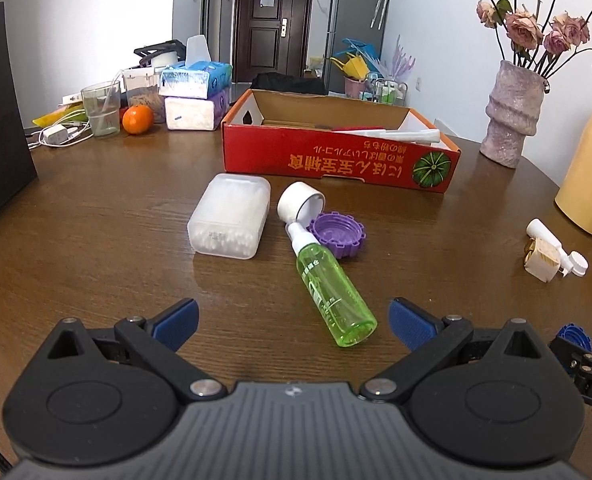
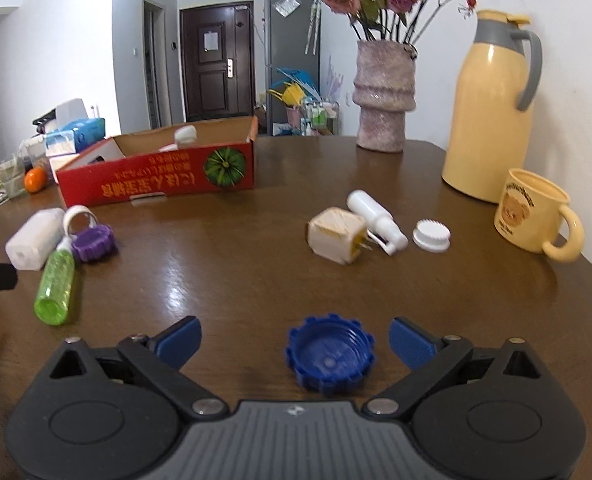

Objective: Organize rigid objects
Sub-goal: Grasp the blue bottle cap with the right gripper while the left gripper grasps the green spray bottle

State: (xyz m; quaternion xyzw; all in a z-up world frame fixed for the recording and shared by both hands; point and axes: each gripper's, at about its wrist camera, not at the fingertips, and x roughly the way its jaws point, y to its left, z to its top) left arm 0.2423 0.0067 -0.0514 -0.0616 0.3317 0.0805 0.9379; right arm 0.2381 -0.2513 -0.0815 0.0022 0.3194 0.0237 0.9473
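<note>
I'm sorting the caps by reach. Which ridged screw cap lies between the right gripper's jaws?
The blue cap, lying open side up between the open jaws. The purple cap sits far off beside the green bottle.

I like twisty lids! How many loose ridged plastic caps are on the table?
3: blue ridged plastic cap between the right fingers, purple one beside the green bottle, white one near the mug.

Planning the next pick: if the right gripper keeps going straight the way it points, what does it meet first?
Most likely the blue ridged plastic cap, lying open side up on the wooden table between the right gripper's open fingers, slightly right of centre. Neither pad touches it yet.
</note>
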